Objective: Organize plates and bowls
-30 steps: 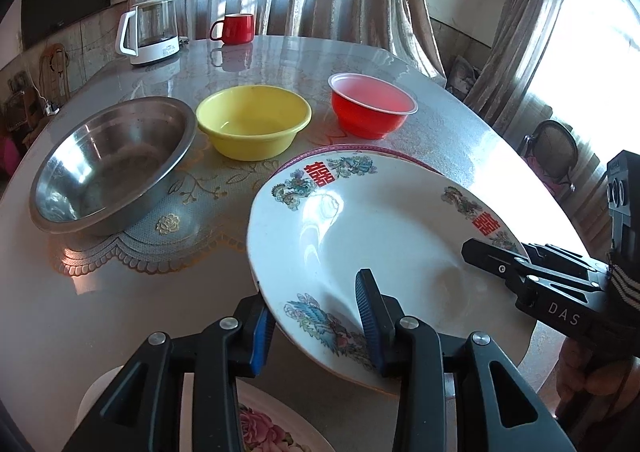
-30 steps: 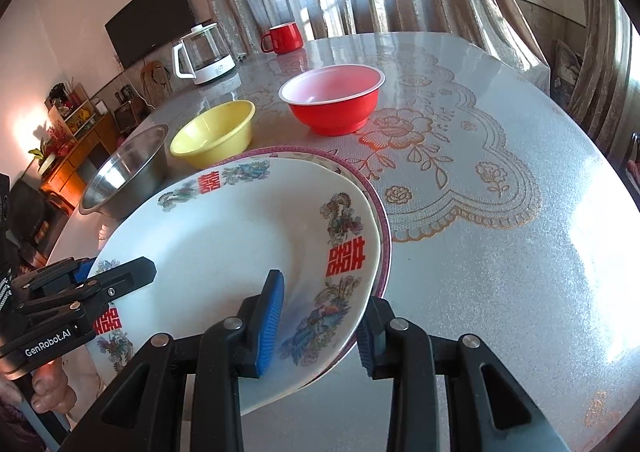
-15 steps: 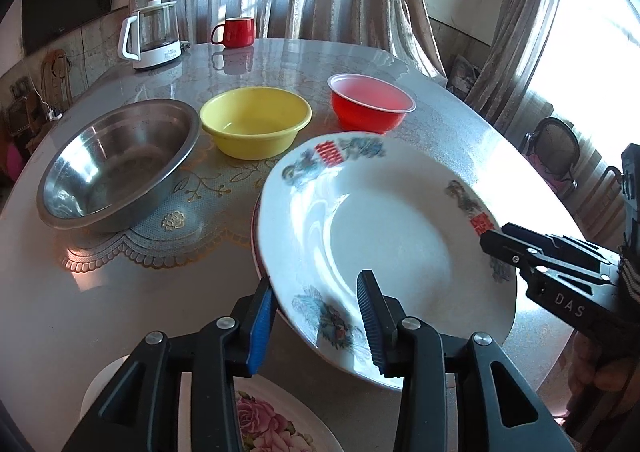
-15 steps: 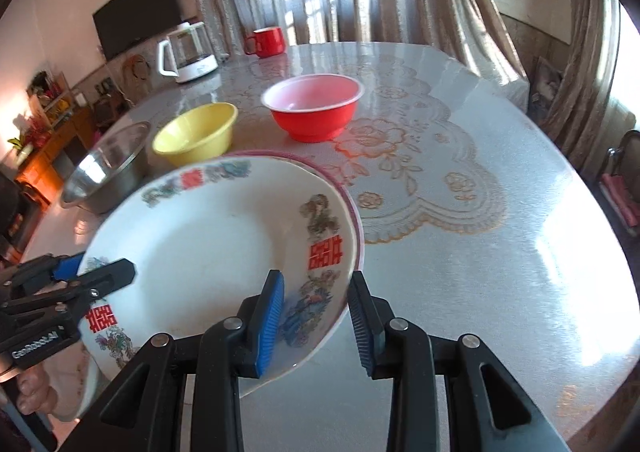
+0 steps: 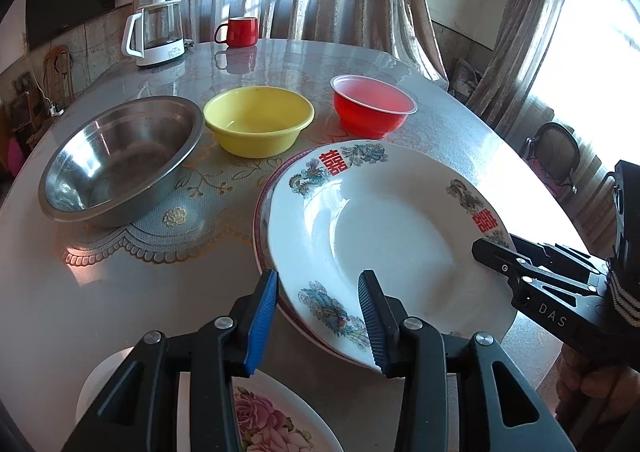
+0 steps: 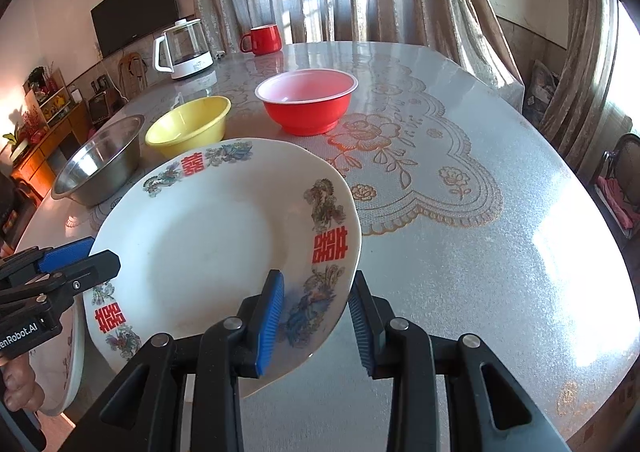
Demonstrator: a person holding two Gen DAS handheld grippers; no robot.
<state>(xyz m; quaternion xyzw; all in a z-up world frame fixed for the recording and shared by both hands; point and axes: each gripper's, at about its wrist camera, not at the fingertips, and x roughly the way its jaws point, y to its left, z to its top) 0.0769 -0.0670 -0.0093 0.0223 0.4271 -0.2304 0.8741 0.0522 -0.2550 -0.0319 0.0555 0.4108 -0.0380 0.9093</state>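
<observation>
A: Currently, step in hand looks like stacking: the white plate (image 5: 384, 228) with red characters sits over a red-rimmed plate (image 5: 262, 208) near the tabletop's (image 6: 500, 252) near edge.

B: Grips?

A: Right gripper (image 6: 316, 316) has the plate's rim between its blue pads; they appear clamped on it, and that side looks lifted off the tabletop. Left gripper (image 5: 318, 316) straddles the opposite rim with its fingers apart, a gap showing beside the left pad (image 5: 262, 316), so no squeeze there.

B: Other task items?

A: Steel bowl (image 5: 120, 156), yellow bowl (image 5: 258, 120) and red bowl (image 5: 372, 108) stand in a row further in, apart from each other. A rose-pattern plate (image 5: 264, 420) lies at the near edge under the left gripper.

B: Next move?

A: Judgement only: lower the right side level until the plate nests on the lower one, release, back both grippers out without dragging. Then nest the bowls. Risk: a one-sided hold lets the plate slip.
</observation>
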